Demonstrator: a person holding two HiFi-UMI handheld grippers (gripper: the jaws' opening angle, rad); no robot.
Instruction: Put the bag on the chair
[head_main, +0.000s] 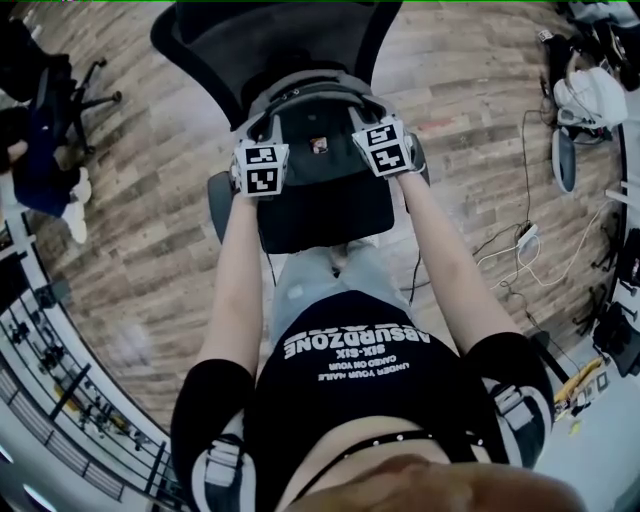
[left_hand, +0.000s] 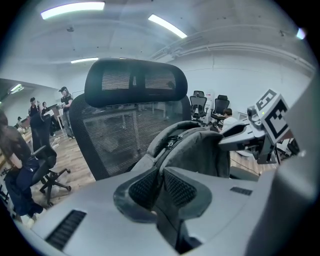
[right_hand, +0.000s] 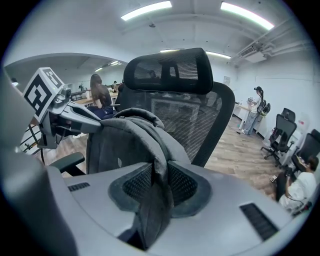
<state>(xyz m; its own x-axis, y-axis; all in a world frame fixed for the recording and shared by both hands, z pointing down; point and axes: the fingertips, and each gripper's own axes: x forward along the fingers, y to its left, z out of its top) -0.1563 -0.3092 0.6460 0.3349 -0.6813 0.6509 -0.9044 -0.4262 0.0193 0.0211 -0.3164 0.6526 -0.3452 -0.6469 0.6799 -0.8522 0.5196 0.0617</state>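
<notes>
A grey backpack (head_main: 318, 108) hangs between my two grippers over the seat (head_main: 325, 215) of a black mesh office chair (head_main: 270, 40). My left gripper (left_hand: 162, 185) is shut on a grey strap of the bag (left_hand: 195, 150), whose body is in front of the chair's backrest (left_hand: 125, 130). My right gripper (right_hand: 159, 182) is shut on the other strap, with the bag (right_hand: 125, 145) to its left and the chair (right_hand: 190, 115) behind it. In the head view the left gripper (head_main: 260, 165) and right gripper (head_main: 388, 148) flank the bag. Whether the bag touches the seat is hidden.
Wooden floor surrounds the chair. Cables and a power strip (head_main: 525, 235) lie on the floor at the right. A dark chair (head_main: 50, 110) stands at the left, by a person's feet. More office chairs (right_hand: 280, 130) and standing people (left_hand: 64, 107) are farther off.
</notes>
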